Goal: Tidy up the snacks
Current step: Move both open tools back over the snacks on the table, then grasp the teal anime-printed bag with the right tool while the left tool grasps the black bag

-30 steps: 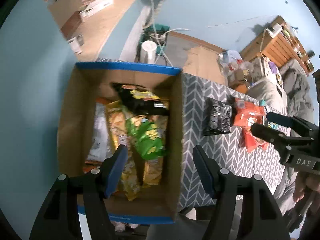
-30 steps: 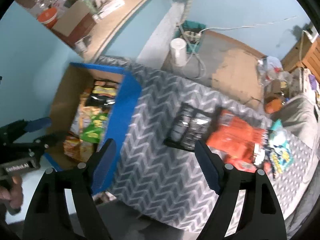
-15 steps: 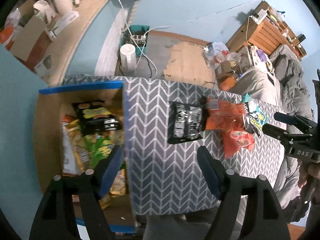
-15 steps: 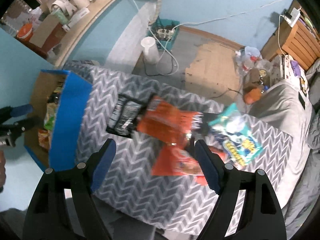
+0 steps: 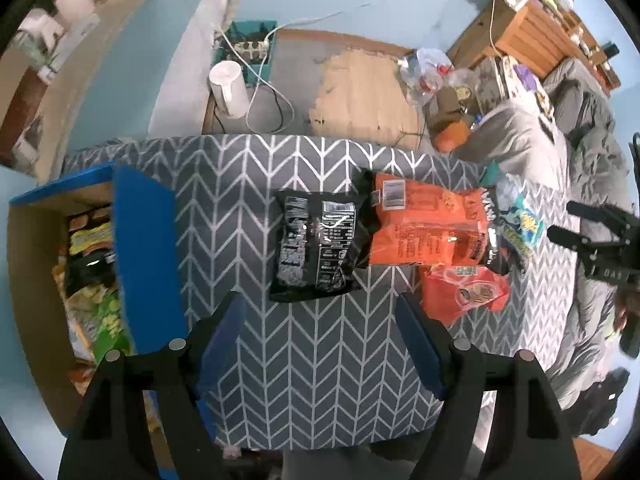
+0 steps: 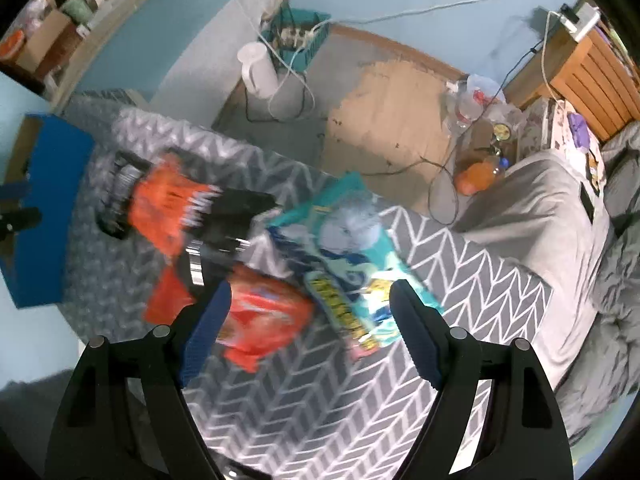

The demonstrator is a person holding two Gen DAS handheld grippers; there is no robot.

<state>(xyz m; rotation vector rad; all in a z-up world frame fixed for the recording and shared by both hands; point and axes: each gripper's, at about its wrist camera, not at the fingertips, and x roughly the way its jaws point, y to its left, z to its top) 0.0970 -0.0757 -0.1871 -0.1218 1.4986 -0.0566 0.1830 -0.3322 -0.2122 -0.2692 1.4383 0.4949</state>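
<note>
At far left, the blue-rimmed cardboard box (image 5: pixel 140 248) already holds bagged snacks, so it reads as the collecting spot. The left tool (image 5: pixel 320 336) hovers released above the black foil snack bag (image 5: pixel 316 244) on the grey chevron-patterned surface (image 5: pixel 320 380). The right tool (image 6: pixel 308 332), also released and empty, hangs over the red packet (image 6: pixel 264 316) and teal pouch (image 6: pixel 352 256), likely choosing between them.

I see the box (image 5: pixel 144 248) at the table's (image 5: pixel 312 360) left end with packets inside; four snack bags (image 5: pixel 316 246) lie mid-table to its right

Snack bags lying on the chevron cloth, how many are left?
4: black bag, big orange bag overlapping it, small red-orange bag below, teal bag rightmost. Others may hide underneath.
</note>
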